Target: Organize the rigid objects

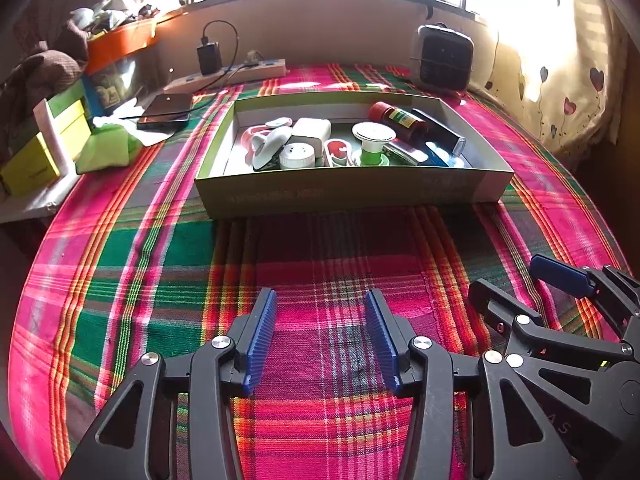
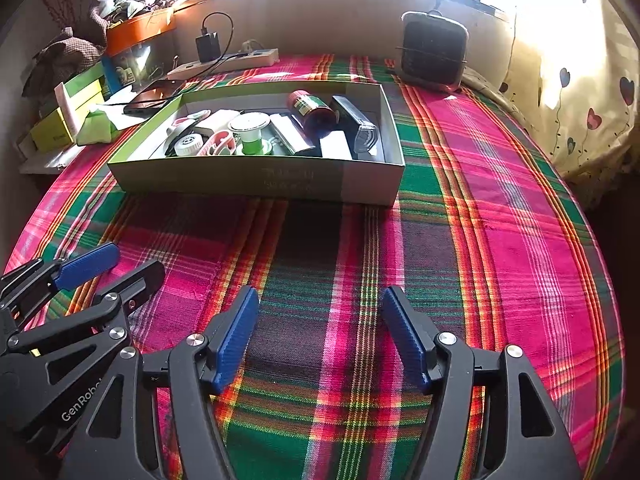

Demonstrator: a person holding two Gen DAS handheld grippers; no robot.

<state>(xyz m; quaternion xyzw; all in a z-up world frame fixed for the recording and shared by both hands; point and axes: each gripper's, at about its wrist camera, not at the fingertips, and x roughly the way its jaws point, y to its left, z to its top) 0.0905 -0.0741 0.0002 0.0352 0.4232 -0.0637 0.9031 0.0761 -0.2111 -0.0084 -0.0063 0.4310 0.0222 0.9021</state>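
Observation:
A shallow green-grey cardboard box (image 1: 352, 192) (image 2: 256, 178) lies on the plaid cloth and holds several rigid items. Among them are a red jar (image 1: 396, 118) (image 2: 310, 108) lying on its side, a green spool with a white top (image 1: 374, 140) (image 2: 250, 130), a white round cap (image 1: 296, 156) and a dark flat case (image 1: 440, 130) (image 2: 356, 120). My left gripper (image 1: 320, 294) (image 2: 136, 258) hovers over the cloth in front of the box, open and empty. My right gripper (image 2: 320, 292) (image 1: 506, 276) is beside it on the right, also open with nothing between its blue pads.
A dark heater (image 1: 444, 58) stands at the back right by a heart-print curtain (image 1: 560, 92). A power strip (image 1: 240, 74), a dark phone (image 1: 166, 110), yellow-green boxes (image 1: 36, 160) and an orange bin (image 1: 120, 42) crowd the back left. Plaid cloth (image 1: 160, 272) covers the surface.

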